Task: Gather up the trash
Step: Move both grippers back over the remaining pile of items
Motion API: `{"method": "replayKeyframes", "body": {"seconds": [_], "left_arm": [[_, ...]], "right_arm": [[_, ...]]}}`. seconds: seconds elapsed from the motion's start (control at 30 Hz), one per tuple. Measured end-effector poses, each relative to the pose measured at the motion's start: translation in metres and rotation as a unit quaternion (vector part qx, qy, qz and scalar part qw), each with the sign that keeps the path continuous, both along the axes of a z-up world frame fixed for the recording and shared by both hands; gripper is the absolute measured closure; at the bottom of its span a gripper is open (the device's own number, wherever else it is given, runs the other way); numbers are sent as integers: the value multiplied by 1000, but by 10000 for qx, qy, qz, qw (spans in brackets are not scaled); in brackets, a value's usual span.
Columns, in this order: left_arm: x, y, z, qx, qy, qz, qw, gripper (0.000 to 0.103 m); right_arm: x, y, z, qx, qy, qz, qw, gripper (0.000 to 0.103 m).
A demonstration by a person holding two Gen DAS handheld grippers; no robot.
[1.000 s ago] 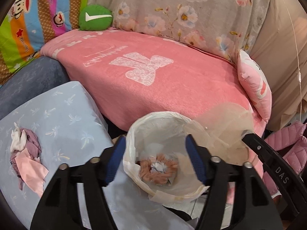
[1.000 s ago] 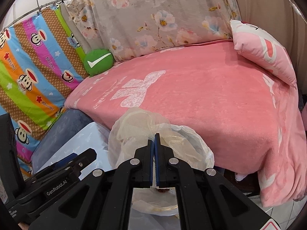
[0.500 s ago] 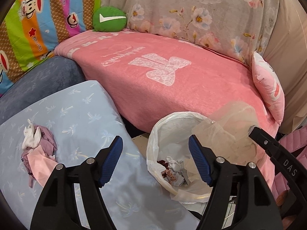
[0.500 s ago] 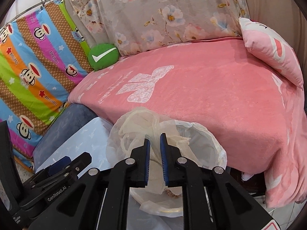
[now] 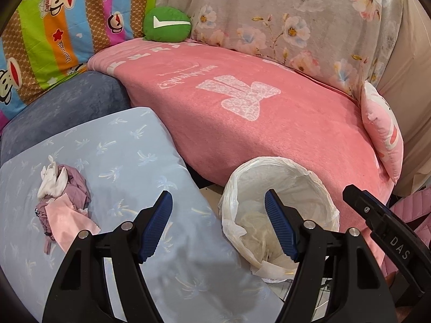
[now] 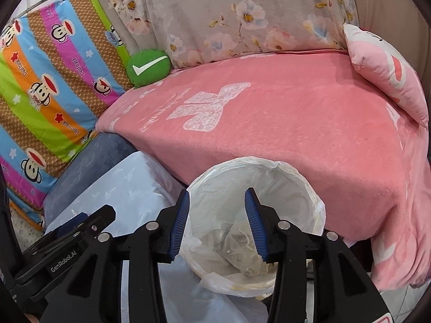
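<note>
Right gripper: we see our right gripper [image 6: 218,224] above the round waste bin lined with a thin white plastic bag [image 6: 307,185]; its blue-padded jaws have just been opening and now stand apart with nothing between them.
Dropped trash: a crumpled piece of translucent plastic film [image 6: 242,253] lies inside the bin, on its bottom, under the right gripper.
Left gripper: our left gripper [image 5: 216,226] has its jaws wide apart and holds nothing; one finger is over the light blue cushion with a pale palm-tree print [image 5: 129,156], the other is over the bin [image 5: 269,167].
Trash left: a small heap of crumpled white, mauve and pink scraps [image 5: 63,199] lies on the blue cushion, well apart from the bin.
Surroundings: the bin stands just beside the sofa covered with a pink fleece blanket [image 5: 269,129]; a round green cushion with a white check mark [image 5: 167,25] lies at the back of it.
</note>
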State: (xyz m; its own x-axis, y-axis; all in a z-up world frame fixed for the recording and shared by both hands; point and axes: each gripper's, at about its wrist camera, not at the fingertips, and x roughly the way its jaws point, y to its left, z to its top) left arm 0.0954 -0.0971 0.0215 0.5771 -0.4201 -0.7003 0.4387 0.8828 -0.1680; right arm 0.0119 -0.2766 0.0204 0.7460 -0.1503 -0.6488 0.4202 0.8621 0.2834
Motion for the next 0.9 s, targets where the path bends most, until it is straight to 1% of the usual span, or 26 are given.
{"method": "replayKeyframes", "body": {"seconds": [0.53, 0.67, 0.9], "left_arm": [[0, 31, -1, -69, 22, 284, 9996, 35], [1, 45, -4, -74, 55, 424, 9991, 35], [5, 78, -11, -54, 131, 759, 9970, 35]], "right_arm": [[9, 37, 6, -115, 38, 397, 9991, 60], [13, 53, 5, -148, 64, 539, 9984, 57], [23, 86, 3, -206, 138, 839, 9962, 55]]}}
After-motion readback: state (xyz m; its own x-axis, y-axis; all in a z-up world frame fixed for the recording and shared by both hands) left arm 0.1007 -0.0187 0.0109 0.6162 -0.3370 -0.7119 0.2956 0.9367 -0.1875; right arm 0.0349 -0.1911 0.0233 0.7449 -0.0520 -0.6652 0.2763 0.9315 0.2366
